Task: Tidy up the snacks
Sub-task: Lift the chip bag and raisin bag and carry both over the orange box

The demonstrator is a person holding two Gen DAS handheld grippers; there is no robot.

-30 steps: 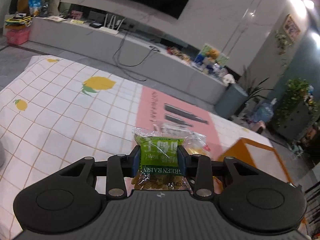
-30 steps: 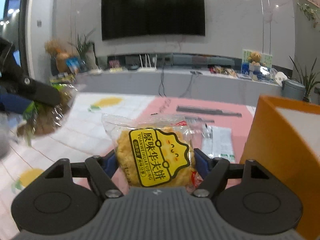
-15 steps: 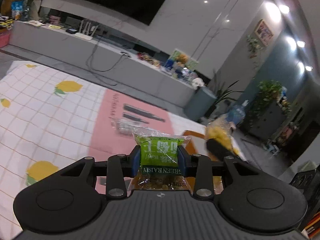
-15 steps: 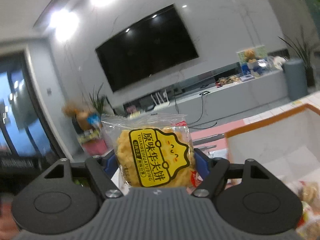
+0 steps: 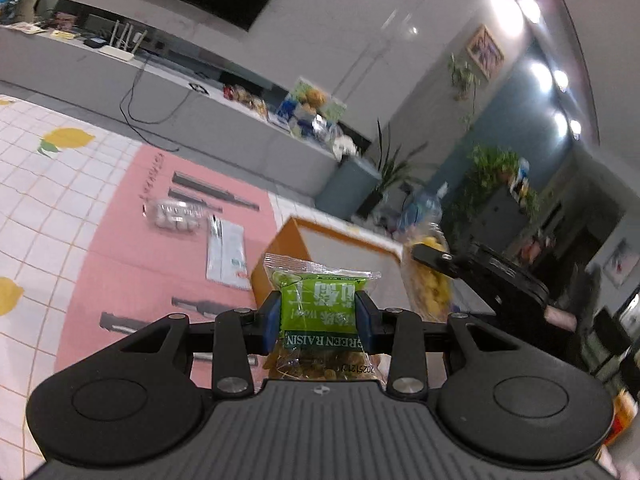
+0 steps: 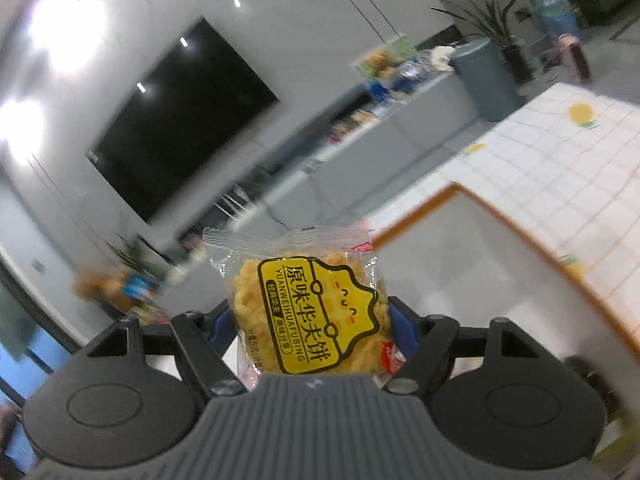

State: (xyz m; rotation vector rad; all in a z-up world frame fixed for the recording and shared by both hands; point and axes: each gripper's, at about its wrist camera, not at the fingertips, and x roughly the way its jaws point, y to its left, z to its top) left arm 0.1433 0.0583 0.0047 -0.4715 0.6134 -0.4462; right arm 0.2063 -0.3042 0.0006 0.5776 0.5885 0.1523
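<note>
The left tool (image 5: 318, 322) is closed on a green raisin packet (image 5: 320, 316), the blue pads pressing both side edges of the wrapper; the packet stands upright between them, clear of the worktop (image 5: 48, 184). The right tool (image 6: 310, 330) is closed on a yellow biscuit packet (image 6: 316, 316), gripped in the same way across its width and likewise carried in the air. In the left wrist view the right tool (image 5: 430, 258) shows with its packet over the orange-rimmed box (image 5: 280, 240), which is judged to be the collecting container. The right wrist view confirms this: the white interior wall and orange rim of the box (image 6: 452, 190) lie just beyond and to the right of the biscuit packet. The left tool is near the box but short of its near wall. Neither packet is released yet. Whether the box already contains snacks cannot be told from these views. Farther out, on the pink mat (image 5: 120, 248), a clear tray of small round snacks (image 5: 176, 216) and a flat white sachet (image 5: 226, 252) lie beside each other, untouched. Judged progress: two items in transit, at least two left to collect.
</note>
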